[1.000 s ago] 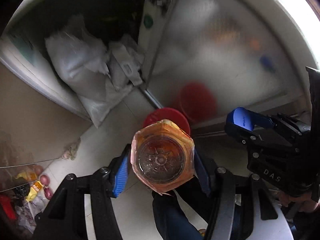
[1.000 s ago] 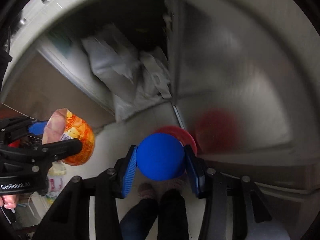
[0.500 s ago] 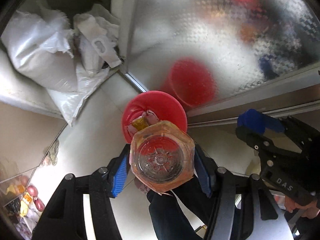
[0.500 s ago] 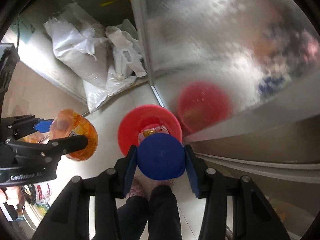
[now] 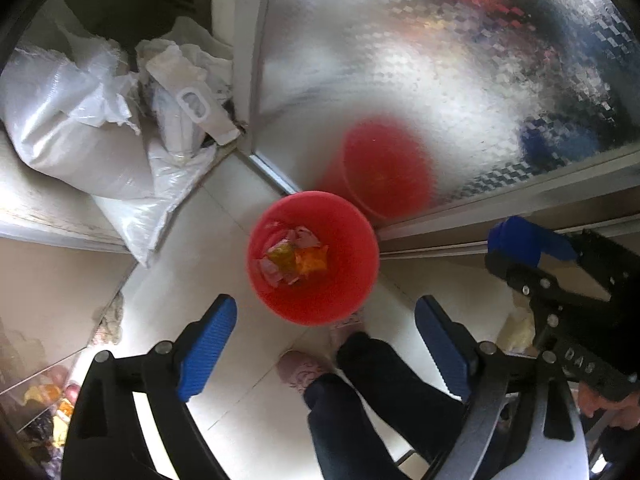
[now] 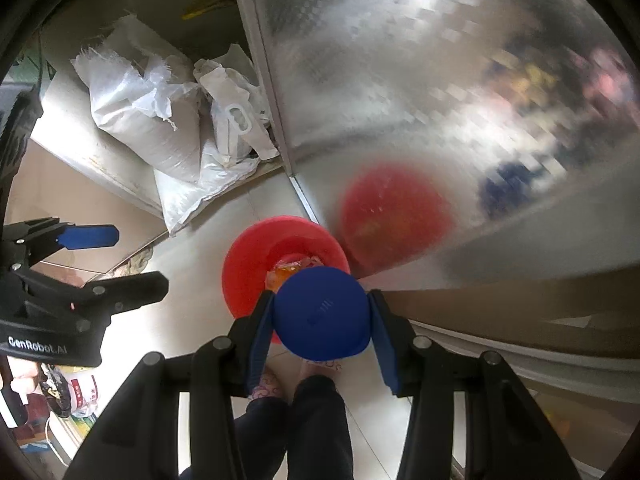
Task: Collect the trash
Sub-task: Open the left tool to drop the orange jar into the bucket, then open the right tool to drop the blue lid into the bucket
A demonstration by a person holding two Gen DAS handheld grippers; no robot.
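Pale floor tiles [image 5: 208, 240] are filling the lower scene, with the person's dark trouser legs [image 5: 360, 392] and pink slippers [image 5: 300, 368] standing on them. Nearest the camera, the left gripper [image 5: 324, 344] is hanging with its blue pads spread wide and nothing between them. The right gripper [image 6: 320, 316] is clamping a round blue object [image 6: 322, 314] between its pads, directly above a red bin [image 5: 276, 292]. Inside the bin, an orange bottle [image 5: 296, 260] is lying among pinkish wrappers [image 5: 304, 238]. Beyond the bin, white sacks [image 5: 72, 136] are slumping against a low ledge, and a textured metal panel [image 5: 400, 60] is reflecting the bin as a red blur.
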